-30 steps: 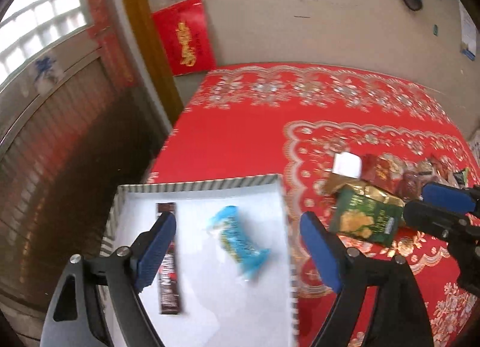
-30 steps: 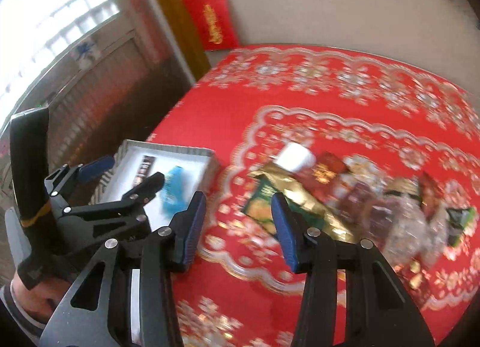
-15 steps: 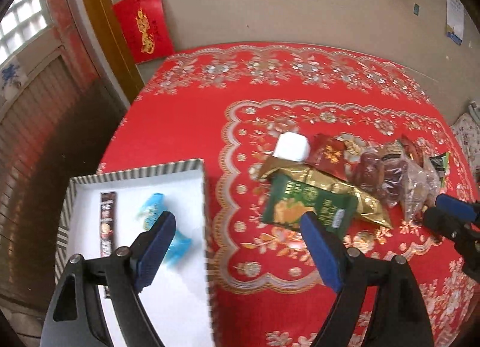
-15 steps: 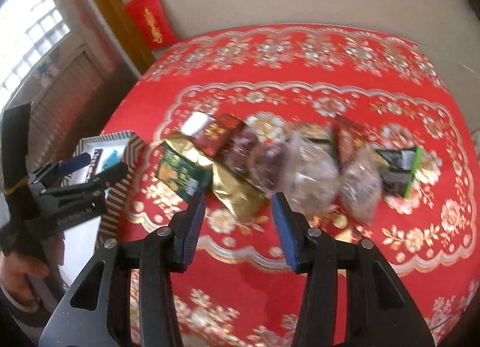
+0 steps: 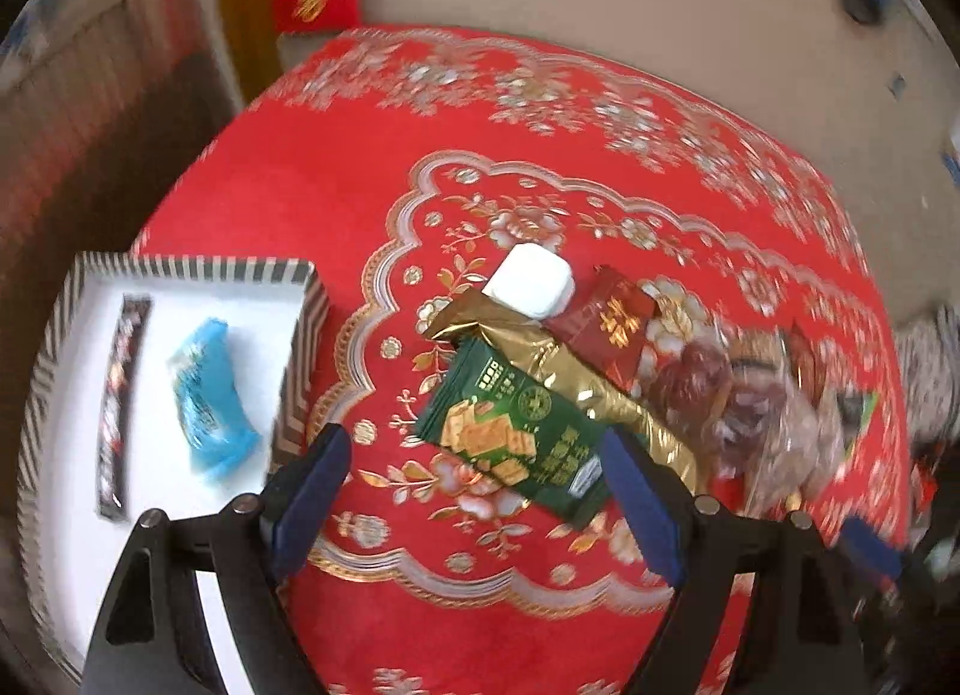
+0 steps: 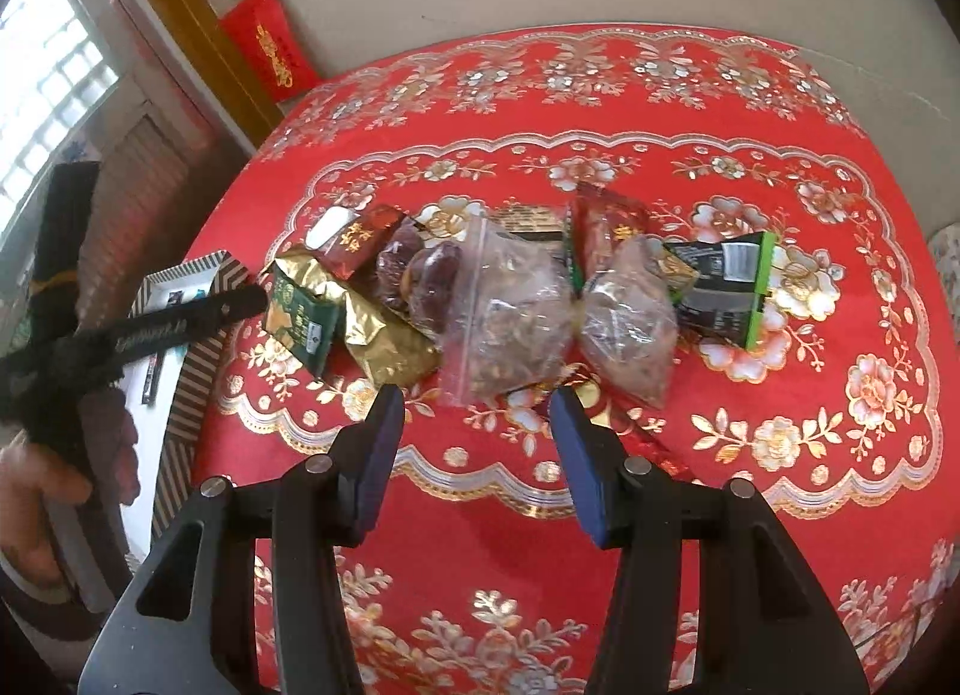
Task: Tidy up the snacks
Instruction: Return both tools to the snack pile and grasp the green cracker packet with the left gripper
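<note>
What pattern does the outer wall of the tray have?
Black and white stripes on the tray, clearest in the left wrist view.

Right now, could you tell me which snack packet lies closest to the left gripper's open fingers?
The green cracker packet; it lies just beyond the left gripper.

My right gripper [image 6: 474, 431] hovers with its jaws apart and empty, having just been opening, just short of the clear bag [image 6: 510, 311]. Left of that bag lie the gold packet [image 6: 384, 341] and green packet [image 6: 300, 317]; farther left, my left gripper [image 6: 180, 323] reaches over the striped tray [image 6: 204, 275].
</note>
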A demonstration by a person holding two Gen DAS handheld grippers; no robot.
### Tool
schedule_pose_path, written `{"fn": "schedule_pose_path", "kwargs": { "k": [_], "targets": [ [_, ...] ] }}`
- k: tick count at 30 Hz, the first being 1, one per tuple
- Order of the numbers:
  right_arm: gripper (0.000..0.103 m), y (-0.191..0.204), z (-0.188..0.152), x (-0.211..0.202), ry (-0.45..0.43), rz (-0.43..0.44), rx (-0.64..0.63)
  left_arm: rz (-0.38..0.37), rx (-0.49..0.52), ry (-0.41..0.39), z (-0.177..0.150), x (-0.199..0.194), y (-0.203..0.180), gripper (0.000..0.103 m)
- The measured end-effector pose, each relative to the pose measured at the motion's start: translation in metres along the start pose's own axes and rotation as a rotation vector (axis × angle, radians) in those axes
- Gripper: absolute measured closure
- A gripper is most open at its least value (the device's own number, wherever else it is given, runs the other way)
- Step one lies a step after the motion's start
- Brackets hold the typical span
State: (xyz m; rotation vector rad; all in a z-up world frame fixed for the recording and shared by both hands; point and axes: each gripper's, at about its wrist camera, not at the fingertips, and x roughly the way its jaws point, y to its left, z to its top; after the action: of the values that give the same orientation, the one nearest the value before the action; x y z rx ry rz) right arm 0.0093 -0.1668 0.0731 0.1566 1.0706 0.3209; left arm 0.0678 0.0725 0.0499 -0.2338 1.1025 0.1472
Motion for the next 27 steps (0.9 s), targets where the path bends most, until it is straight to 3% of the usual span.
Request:
{"fn": "schedule_pose_path", "kwargs": {
  "k": [6, 13, 19, 23, 27],
  "targets": [
    [0.052, -0.014, -0.002, 0.001, 0.014, 0.011, 0.010, 0.003, -0.148, 0.069, 0.007, 0.024, -0.001, 0.016],
    [0.052, -0.020, -0.001, 0.004, 0.029, 0.016, -0.003, 0.097, -0.052, 0.162, -0.010, 0.038, -0.006, 0.016],
    [0.052, -0.023, 0.004, 0.009, 0.024, 0.037, 0.011, 0.073, -0.110, 0.176, -0.018, 0.030, 0.016, 0.016],
    [0.052, -0.015, 0.007, 0.016, 0.040, 0.051, -0.013, 0.053, -0.145, 0.164, -0.012, 0.031, 0.013, 0.016],
    [0.052, -0.007, 0.007, 0.017, 0.051, 0.056, -0.049, 0.085, -0.143, 0.164, -0.007, 0.040, 0.001, 0.016]
  ]
}}
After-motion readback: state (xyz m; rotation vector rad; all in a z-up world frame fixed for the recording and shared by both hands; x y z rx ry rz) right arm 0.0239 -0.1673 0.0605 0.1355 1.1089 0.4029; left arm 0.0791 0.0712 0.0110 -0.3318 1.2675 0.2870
